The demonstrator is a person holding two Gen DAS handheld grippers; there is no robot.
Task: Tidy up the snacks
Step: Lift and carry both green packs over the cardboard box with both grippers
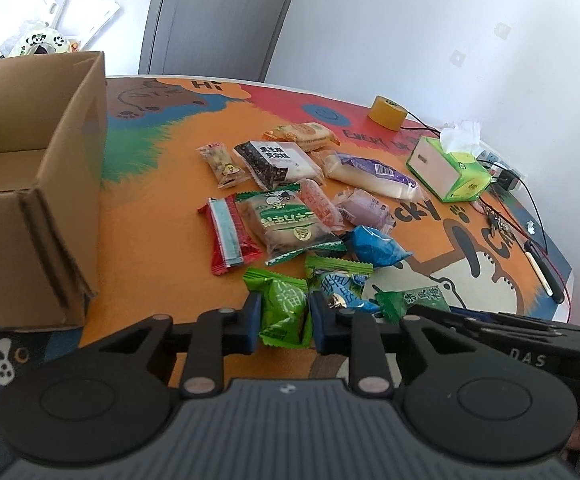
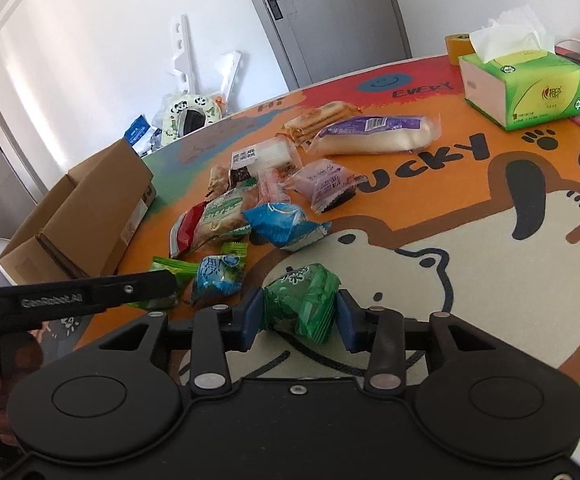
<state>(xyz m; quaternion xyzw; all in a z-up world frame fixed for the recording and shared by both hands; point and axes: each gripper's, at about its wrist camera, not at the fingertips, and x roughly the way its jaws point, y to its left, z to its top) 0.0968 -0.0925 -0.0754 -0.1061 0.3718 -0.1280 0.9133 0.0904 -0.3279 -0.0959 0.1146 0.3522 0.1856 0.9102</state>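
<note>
Several wrapped snacks [image 1: 290, 208] lie in a loose pile on the colourful round table [image 1: 150, 240]. My left gripper [image 1: 286, 316] is shut on a light green snack packet [image 1: 284, 304] at the near edge of the pile. In the right wrist view my right gripper [image 2: 299, 316] is shut on a dark green snack packet [image 2: 303, 304], pinched between both blue pads. The left gripper [image 2: 166, 280] shows there as a black bar at the left, over the light green packet. A blue-green packet [image 2: 218, 276] lies between the two grippers. An open cardboard box [image 1: 30, 184] stands left of the pile.
A green tissue box [image 1: 449, 168] and a yellow tape roll [image 1: 387, 112] sit at the far right of the table. Cables, keys and a pen [image 1: 541, 272] lie along the right edge. A door and white walls stand behind.
</note>
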